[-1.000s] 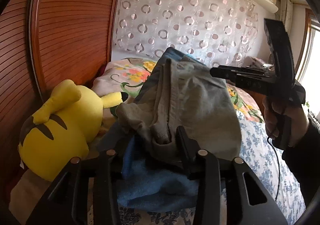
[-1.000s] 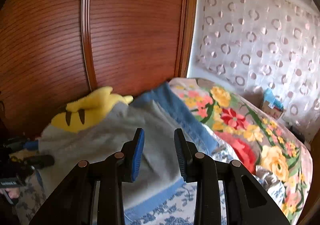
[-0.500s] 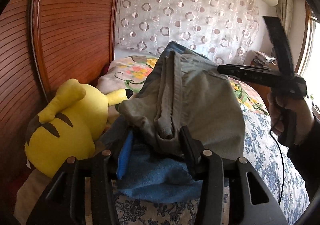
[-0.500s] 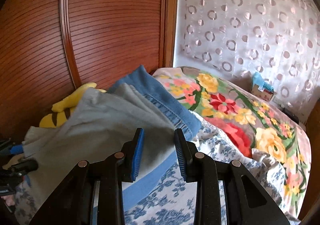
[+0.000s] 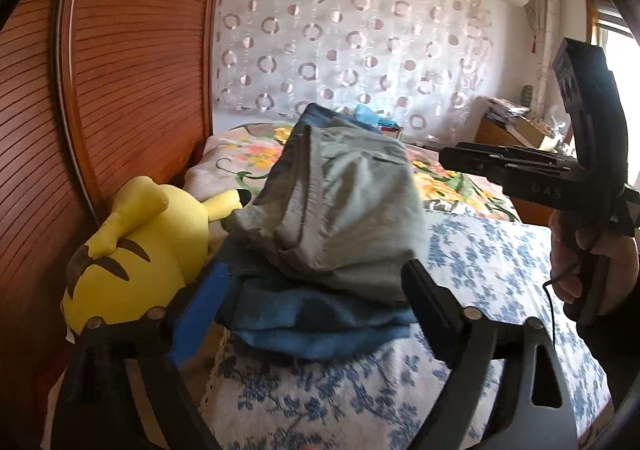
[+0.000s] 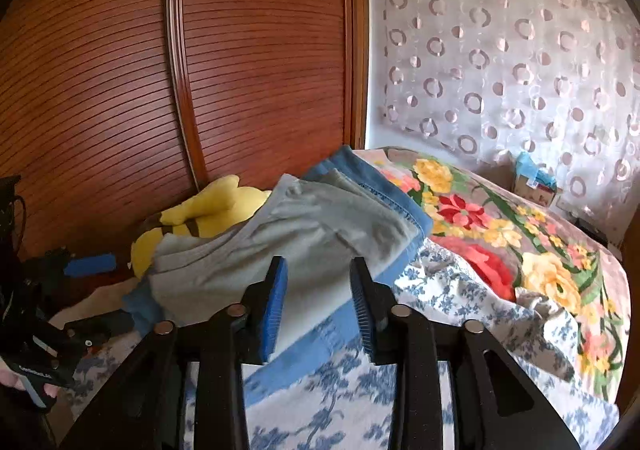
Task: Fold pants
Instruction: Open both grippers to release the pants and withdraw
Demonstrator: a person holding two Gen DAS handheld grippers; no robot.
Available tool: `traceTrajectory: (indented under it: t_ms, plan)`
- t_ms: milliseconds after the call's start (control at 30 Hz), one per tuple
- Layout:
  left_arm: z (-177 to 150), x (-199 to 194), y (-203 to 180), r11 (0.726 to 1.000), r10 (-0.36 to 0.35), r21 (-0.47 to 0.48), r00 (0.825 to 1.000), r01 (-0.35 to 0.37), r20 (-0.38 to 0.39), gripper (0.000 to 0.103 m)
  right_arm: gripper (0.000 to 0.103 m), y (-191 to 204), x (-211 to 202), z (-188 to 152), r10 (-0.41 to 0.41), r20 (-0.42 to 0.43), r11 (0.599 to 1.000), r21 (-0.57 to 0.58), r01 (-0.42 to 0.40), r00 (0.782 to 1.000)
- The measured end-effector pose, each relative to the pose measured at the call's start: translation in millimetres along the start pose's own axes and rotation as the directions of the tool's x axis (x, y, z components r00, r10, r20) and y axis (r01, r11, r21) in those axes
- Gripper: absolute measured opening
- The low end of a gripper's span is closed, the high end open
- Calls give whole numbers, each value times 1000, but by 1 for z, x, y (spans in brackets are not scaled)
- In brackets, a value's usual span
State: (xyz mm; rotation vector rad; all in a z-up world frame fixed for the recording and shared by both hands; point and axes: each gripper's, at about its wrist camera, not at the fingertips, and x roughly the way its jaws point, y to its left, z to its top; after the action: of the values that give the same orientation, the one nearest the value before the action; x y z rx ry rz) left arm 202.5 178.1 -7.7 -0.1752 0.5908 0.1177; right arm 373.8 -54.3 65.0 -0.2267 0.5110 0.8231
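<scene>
Folded grey pants (image 5: 340, 206) lie on top of folded blue jeans (image 5: 320, 330) on the bed, also seen in the right wrist view (image 6: 304, 246). My left gripper (image 5: 316, 302) is open, its fingers spread wide at the near end of the stack, holding nothing. My right gripper (image 6: 318, 306) is open and empty, just in front of the stack's side edge; it shows from the side in the left wrist view (image 5: 444, 158), to the right of the pants.
A yellow plush toy (image 5: 136, 250) lies left of the stack against the wooden wardrobe (image 5: 132, 70). The bed has a blue-flowered sheet (image 5: 480, 270) and a bright floral blanket (image 6: 500, 234). A small box (image 6: 534, 182) sits by the curtain.
My left gripper has opened wide and let go of the grey pants, which now rest on the jeans. My right gripper has drawn back from the stack.
</scene>
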Motion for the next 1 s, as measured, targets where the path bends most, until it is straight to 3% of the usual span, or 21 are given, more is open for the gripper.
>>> traceTrajectory:
  t_ms: [67,233,433,600,1000]
  plan:
    - [-1,-11,-4,1000,-17,15,1000,17,12,102,47,3,-13,-5,-7,9,1000,9,7,1000]
    - [-1,-38,-15,999,-18,49,999,16,47,102,62,14,-45,-16,-37,36,999,39,36,999]
    - [-2,-62,-22,998,-19,61,997,15,70,103,69,31,-80,-29,-61,57,997,54,58,997]
    - [-6,-81,-33,997,-32,76,996,25,86,103,86,42,-106,-40,-89,72,993,78,83,993]
    - [-17,-117,-63,991,-72,117,991,59,112,103,90,71,-169,-78,-160,89,981,129,148,983]
